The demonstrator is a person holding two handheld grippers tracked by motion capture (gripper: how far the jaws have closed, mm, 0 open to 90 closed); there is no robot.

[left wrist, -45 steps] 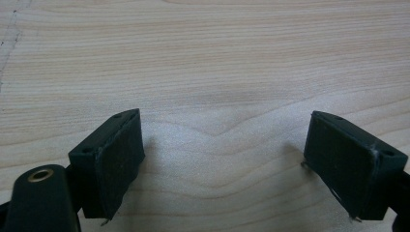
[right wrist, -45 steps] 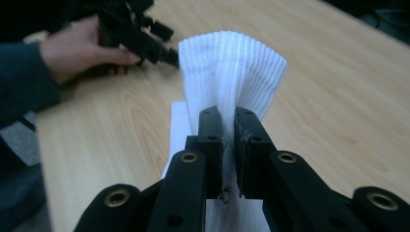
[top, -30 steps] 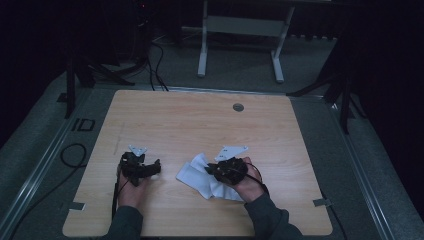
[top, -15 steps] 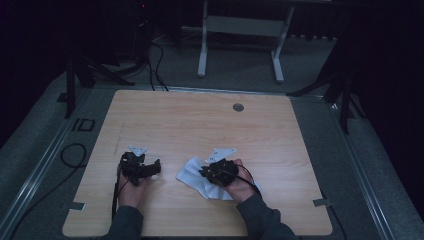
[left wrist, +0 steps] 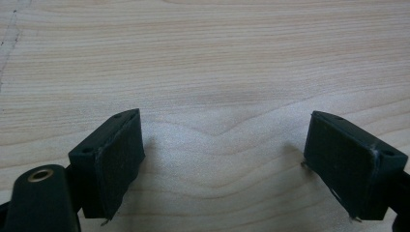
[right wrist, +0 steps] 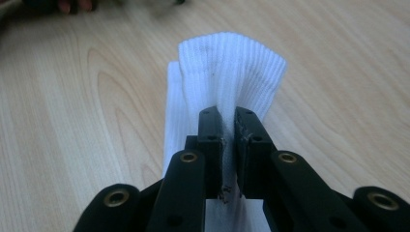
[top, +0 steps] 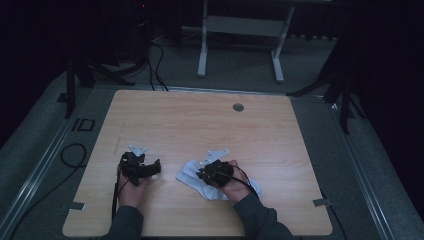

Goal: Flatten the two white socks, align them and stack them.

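A white ribbed sock (right wrist: 227,72) lies on the wooden table (top: 200,125), near its front edge and a little right of centre (top: 192,175). My right gripper (right wrist: 227,128) is shut on the sock's fabric, which bunches up between the jaws; in the high view that gripper (top: 205,173) sits over the sock's middle. My left gripper (left wrist: 222,154) is open, its pads (left wrist: 118,159) wide apart with only bare wood between them. It rests on the table to the left of the sock (top: 155,167).
A small round grommet (top: 238,107) is set into the table near its far edge. Beyond the table stands a white desk frame (top: 240,35) on a grey floor. Black cables (top: 75,155) lie along the left side.
My right gripper has moved left along the sock, pulling its fabric with it. The left gripper has stayed in place.
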